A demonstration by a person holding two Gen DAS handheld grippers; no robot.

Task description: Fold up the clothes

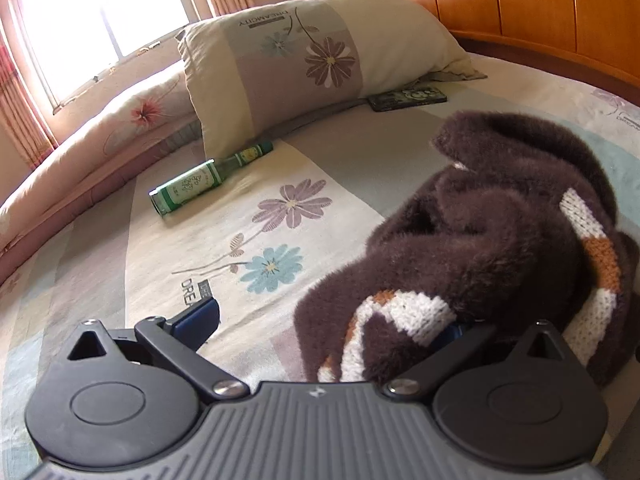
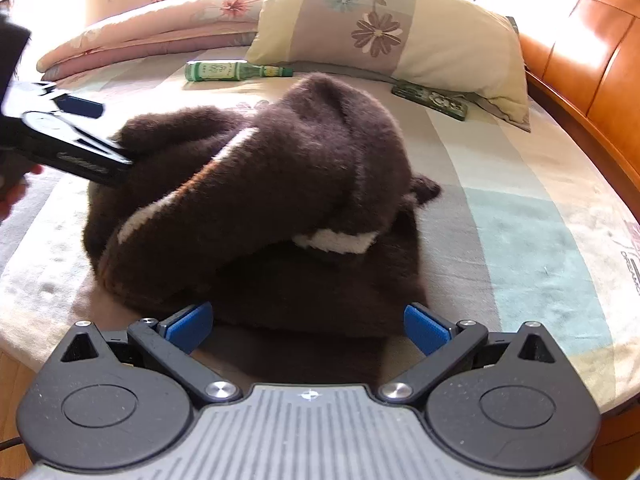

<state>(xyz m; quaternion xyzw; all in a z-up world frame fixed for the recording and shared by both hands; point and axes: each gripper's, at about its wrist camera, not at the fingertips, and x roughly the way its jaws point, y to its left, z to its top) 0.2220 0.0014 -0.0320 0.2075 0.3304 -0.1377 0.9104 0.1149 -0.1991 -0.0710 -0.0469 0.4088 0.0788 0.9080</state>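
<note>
A crumpled dark brown fuzzy sweater (image 2: 256, 200) with white and orange bands is heaped on the floral bedsheet (image 2: 520, 216). The left gripper (image 1: 332, 320) is spread wide with sweater fabric draped over its right finger; the right gripper (image 2: 308, 326) is held open and empty at the near hem. Beyond are seen a green bottle (image 2: 236, 71), a dark patterned case (image 2: 430, 101) and a pillow (image 2: 400, 36).

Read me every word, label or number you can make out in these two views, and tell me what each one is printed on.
"DREAMCITY", upside down: cream flowered pillow.
"DREA", cut off by the left gripper: flowered bedsheet, by the blue flower.
"DREAM", cut off at the picture edge: same sheet, right edge.
Green glass bottle: label characters too blurred.
Dark green patterned flat case: print unreadable.
</note>
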